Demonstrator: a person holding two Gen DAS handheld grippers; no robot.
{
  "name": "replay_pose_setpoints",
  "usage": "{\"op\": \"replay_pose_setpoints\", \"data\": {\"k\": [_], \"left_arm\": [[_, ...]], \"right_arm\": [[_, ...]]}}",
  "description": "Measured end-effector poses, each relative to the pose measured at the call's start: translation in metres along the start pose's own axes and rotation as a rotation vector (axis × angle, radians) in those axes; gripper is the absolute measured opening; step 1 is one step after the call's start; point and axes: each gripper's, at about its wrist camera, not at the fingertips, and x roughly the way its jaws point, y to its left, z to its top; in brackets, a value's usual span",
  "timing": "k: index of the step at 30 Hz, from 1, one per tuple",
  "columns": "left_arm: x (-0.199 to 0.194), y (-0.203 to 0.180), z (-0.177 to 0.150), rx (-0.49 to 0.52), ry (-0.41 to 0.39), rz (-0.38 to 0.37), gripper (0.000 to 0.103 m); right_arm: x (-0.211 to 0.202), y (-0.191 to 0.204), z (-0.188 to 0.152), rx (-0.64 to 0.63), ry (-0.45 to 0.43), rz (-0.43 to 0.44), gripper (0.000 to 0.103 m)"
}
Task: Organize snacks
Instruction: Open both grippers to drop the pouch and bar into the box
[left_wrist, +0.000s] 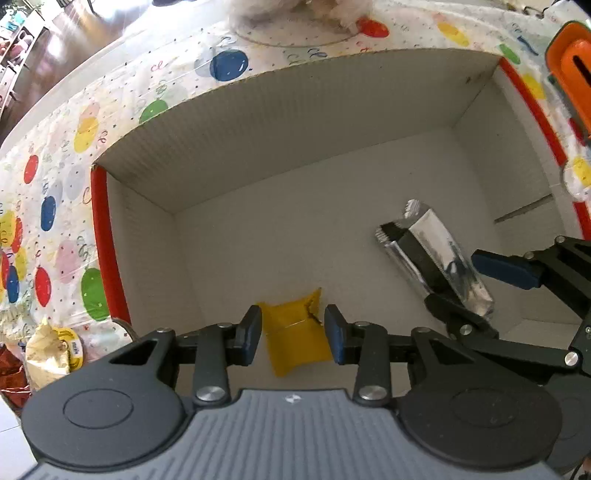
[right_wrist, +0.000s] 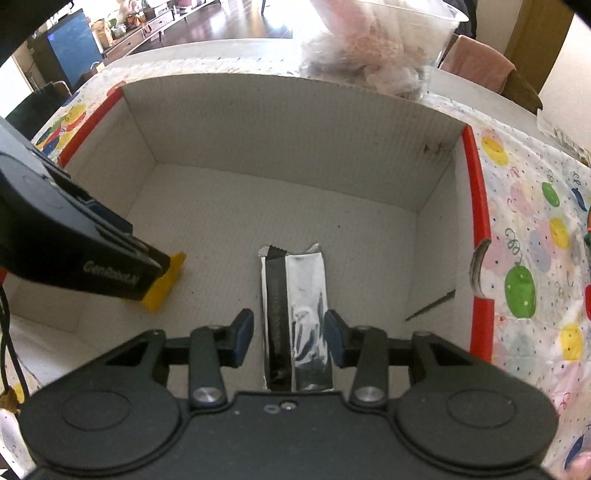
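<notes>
A white cardboard box (left_wrist: 295, 122) with red rims stands open on the table, and both grippers reach down into it. My left gripper (left_wrist: 293, 334) is shut on a small yellow packet (left_wrist: 295, 343), whose lower end sits at the box floor near the left wall. In the right wrist view that packet (right_wrist: 168, 284) pokes out under the left gripper (right_wrist: 159, 269). My right gripper (right_wrist: 289, 336) is shut on a silver and black snack bar (right_wrist: 303, 295), which points toward the far wall. From the left wrist view the bar (left_wrist: 436, 251) slants between the right gripper's (left_wrist: 458, 284) fingers.
The box (right_wrist: 295, 129) rests on a balloon-print tablecloth (right_wrist: 535, 229). A clear tub (right_wrist: 388, 33) of fluffy material stands behind the far wall. Outside the left rim lie a cream bag (left_wrist: 48, 354) and a reddish-brown bag (left_wrist: 11, 365). An orange object (left_wrist: 572, 74) is at the upper right.
</notes>
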Motion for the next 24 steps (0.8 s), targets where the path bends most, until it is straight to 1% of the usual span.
{"op": "replay_pose_setpoints", "data": {"k": [5, 9, 12, 17, 19, 21, 22, 24], "left_arm": [[-0.008, 0.005, -0.007, -0.006, -0.053, -0.023, 0.037], [-0.02, 0.01, -0.016, -0.033, -0.096, -0.047, 0.037], [-0.032, 0.01, -0.023, -0.042, -0.144, -0.044, 0.037], [-0.054, 0.018, -0.037, -0.066, -0.232, -0.07, 0.037], [-0.064, 0.022, -0.045, -0.078, -0.263, -0.075, 0.037], [-0.073, 0.027, -0.052, -0.085, -0.293, -0.082, 0.037], [-0.078, 0.03, -0.057, -0.092, -0.309, -0.083, 0.037], [-0.087, 0.032, -0.066, -0.102, -0.334, -0.086, 0.037]], "right_arm": [[-0.014, -0.004, 0.001, 0.026, -0.045, 0.033, 0.042], [-0.028, -0.003, 0.002, 0.026, -0.085, 0.047, 0.043], [-0.037, -0.004, 0.001, 0.033, -0.11, 0.052, 0.046], [-0.054, -0.004, 0.0, 0.05, -0.157, 0.073, 0.05], [-0.061, -0.003, -0.001, 0.055, -0.179, 0.078, 0.053], [-0.07, 0.0, -0.003, 0.055, -0.207, 0.088, 0.061], [-0.075, 0.001, -0.003, 0.054, -0.222, 0.093, 0.064], [-0.083, 0.004, -0.004, 0.044, -0.247, 0.102, 0.065]]}}
